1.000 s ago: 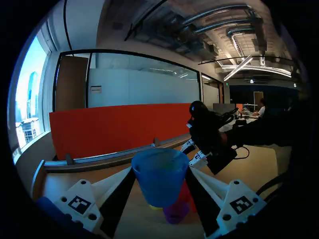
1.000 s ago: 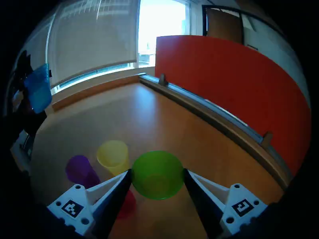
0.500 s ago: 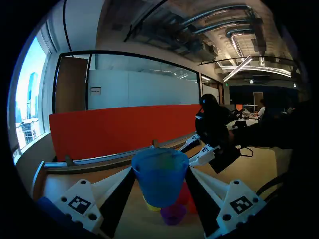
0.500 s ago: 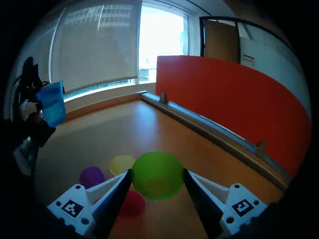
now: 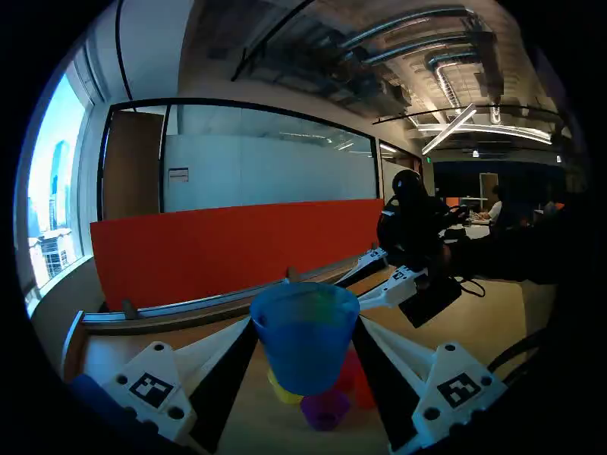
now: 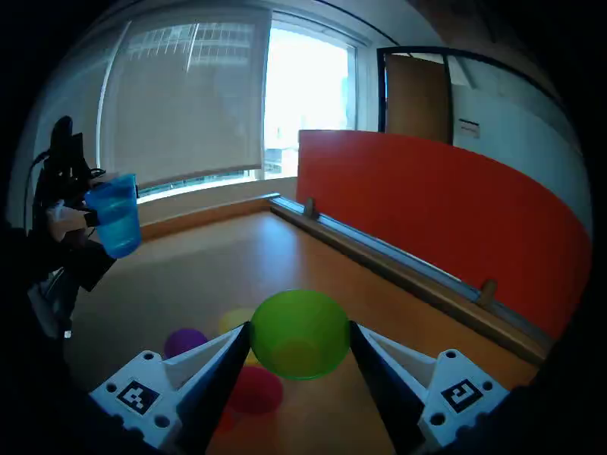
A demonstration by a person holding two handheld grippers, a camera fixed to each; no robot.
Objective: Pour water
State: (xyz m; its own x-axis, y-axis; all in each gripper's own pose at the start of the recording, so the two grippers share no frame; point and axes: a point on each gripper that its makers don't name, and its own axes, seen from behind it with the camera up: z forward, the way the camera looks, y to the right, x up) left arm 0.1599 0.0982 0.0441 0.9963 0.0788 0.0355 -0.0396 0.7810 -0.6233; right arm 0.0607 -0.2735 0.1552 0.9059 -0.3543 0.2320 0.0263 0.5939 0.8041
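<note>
Left gripper view: we see the left gripper (image 5: 304, 327) up close, both fingers pressed on the sides of a blue cup (image 5: 305, 345), which is held upright above the table (image 5: 102, 345). Just under it on the table sit a yellow cup (image 5: 279, 392), a purple cup (image 5: 325, 408) and a red cup (image 5: 351, 370), bunched close together. We can't tell whether the blue cup has water in it. Right gripper view: the right gripper (image 6: 300, 327) clamps a green cup (image 6: 300, 341) between both fingers, also off the table, over the same three cups. There the red one is nearest, purple is to its left, and yellow is partly hidden behind the green cup. Farther off at the left of that view, the blue cup hangs in the other gripper, well apart from the green cup. Beyond, a red partition (image 6: 455, 205) runs along the table's far edge. At the back is a bright window (image 6: 307, 98) with a lowered blind (image 6: 182, 98) beside it.
</note>
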